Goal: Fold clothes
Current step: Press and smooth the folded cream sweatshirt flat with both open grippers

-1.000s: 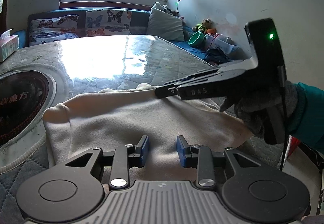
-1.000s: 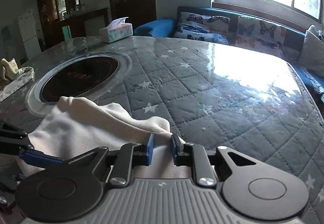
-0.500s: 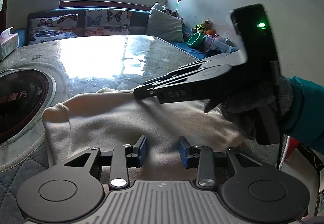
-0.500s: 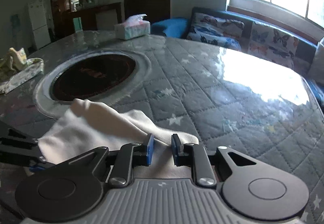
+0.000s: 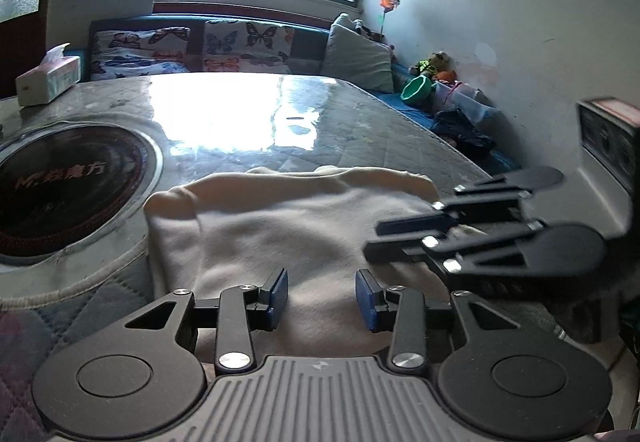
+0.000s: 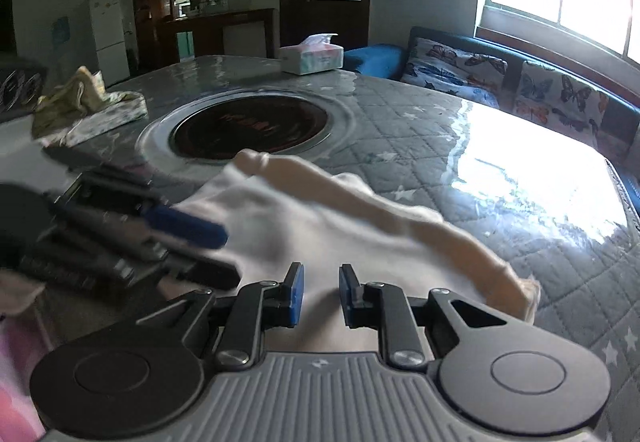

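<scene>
A cream garment [image 5: 288, 222] lies folded on the quilted table near its front edge; it also shows in the right wrist view [image 6: 320, 218]. My left gripper [image 5: 322, 296] is open and empty, held just above the garment's near part. My right gripper [image 6: 321, 296] is open with a narrow gap and holds nothing, over the garment's near edge. The right gripper also shows in the left wrist view [image 5: 372, 240] at the garment's right end. The left gripper shows blurred in the right wrist view [image 6: 228, 254] at the left.
A round dark hotplate [image 5: 60, 190] is set in the table left of the garment. A tissue box [image 5: 48, 80] stands at the far left. A crumpled patterned cloth [image 6: 88, 102] lies on the far side. A sofa with butterfly cushions [image 5: 200, 46] runs behind the table.
My right gripper has let go of the garment's edge, opened and drawn back to the right and lower. The garment edge it held now lies flat. My left gripper stays open.
</scene>
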Motion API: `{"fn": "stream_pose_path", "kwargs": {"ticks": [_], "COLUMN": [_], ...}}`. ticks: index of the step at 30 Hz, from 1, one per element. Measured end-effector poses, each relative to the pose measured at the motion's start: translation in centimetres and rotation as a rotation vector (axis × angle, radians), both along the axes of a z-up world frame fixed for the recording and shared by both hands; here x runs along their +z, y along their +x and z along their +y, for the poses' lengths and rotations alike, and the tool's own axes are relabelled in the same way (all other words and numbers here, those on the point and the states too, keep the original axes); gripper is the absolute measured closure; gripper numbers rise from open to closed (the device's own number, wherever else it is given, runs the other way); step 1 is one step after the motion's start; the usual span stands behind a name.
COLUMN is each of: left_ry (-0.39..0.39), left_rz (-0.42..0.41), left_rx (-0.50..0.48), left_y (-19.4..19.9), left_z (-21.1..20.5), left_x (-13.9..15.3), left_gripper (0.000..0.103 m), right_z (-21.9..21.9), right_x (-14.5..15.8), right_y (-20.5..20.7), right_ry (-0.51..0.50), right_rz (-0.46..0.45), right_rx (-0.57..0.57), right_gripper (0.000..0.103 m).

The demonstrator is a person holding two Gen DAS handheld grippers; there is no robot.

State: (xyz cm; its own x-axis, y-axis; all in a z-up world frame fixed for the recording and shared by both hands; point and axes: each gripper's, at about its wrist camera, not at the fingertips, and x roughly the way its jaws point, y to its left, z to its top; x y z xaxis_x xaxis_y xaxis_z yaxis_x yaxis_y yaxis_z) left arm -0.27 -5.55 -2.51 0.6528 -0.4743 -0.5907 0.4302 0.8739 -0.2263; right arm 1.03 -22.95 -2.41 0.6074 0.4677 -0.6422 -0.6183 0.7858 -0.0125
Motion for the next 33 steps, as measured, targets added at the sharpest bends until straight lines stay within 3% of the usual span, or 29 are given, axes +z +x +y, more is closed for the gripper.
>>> {"fn": "stream_pose_path", "kwargs": {"ticks": [10, 18, 24, 25, 29, 33], "left_ry": [0.014, 0.031, 0.038, 0.038, 0.039, 0.038], "left_rz": [-0.01, -0.004, -0.003, 0.0, 0.015, 0.016], "left_rx": [0.039, 0.068, 0.083, 0.088, 0.102, 0.112], "left_y": [-0.7, -1.2, -1.7, -1.7, -2.1, -2.6], "left_z": [0.3, 0.3, 0.2, 0.3, 0.8, 1.1], "left_x": [0.5, 0.4, 1.1, 1.1, 1.1, 1.1], "left_gripper": [0.062, 0.06, 0.049, 0.047, 0.043, 0.042], "right_z": [-3.3, -5.6, -5.3, -5.3, -5.0, -5.3], "right_x": [0.1, -0.5, 0.4, 0.5, 0.6, 0.5], "right_y": [-3.9, -4.5, -5.0, -5.1, -5.5, -5.6], "right_ry": [0.053, 0.085, 0.099, 0.101, 0.111, 0.116], "right_rz": [-0.008, 0.018, -0.013, -0.017, -0.021, -0.021], "right_rx": [-0.09, -0.177, -0.172, -0.171, -0.165, -0.182], "right_gripper": [0.084, 0.084, 0.075, 0.069, 0.062, 0.061]}}
